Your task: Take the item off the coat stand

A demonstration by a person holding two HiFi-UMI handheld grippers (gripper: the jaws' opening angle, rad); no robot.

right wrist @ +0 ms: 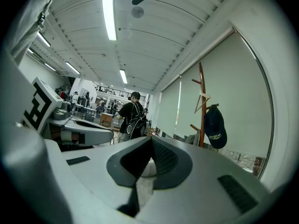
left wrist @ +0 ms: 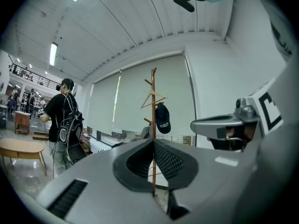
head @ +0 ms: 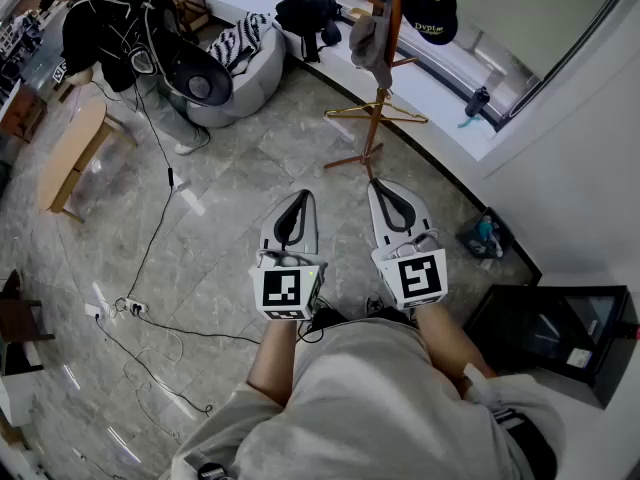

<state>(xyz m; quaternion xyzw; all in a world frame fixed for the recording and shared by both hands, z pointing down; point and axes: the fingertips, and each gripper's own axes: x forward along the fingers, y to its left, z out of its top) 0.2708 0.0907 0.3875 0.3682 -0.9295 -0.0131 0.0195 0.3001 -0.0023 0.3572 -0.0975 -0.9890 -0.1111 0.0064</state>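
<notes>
My left gripper (head: 298, 204) and right gripper (head: 391, 200) both have their fingers shut tight on nothing, held low and well apart from the stand (head: 378, 98), where the cap (head: 430, 8) hangs from a high peg. If I reach in without spreading the fingers I'd only knock the cap. A sideways tug could snag it and rock the thin stand or shake the hanger (head: 376, 116) loose.

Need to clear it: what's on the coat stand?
A dark cap, a grey cloth and a bare hanger; the pegs under cap and cloth are covered.
</notes>
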